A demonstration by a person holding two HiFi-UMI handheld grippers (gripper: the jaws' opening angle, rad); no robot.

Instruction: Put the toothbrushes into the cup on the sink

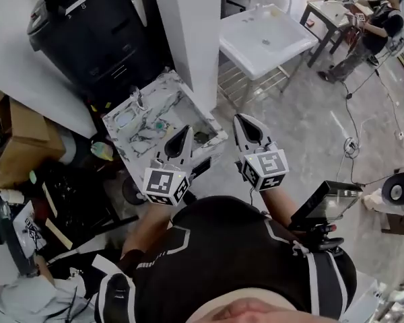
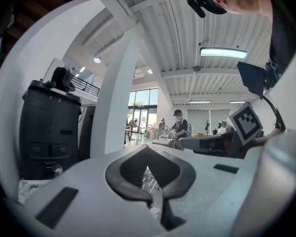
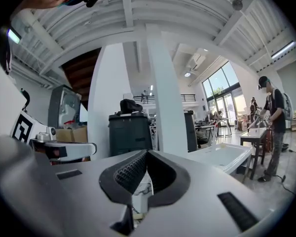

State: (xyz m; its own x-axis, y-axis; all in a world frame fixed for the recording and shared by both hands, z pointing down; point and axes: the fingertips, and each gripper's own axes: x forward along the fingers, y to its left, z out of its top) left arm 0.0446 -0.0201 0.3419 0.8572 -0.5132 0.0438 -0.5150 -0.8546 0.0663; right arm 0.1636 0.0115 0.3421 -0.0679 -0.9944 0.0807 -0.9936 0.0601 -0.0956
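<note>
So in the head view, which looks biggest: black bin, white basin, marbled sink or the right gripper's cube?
1. black bin
2. marbled sink and white basin: too alike, the sink being nearer
3. right gripper's cube

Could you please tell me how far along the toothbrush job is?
Nothing looks done. The left gripper and right gripper are shut and empty, near the marbled sink. Small items lie there, too small to identify. Picking and cupping every toothbrush remains.

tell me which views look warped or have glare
Head view: mostly sharp, glare streaks on the glossy floor. Left gripper view: fisheye, dark corners, ceiling lamp blown out. Right gripper view: fisheye bends the pillar, windows overbright.
</note>
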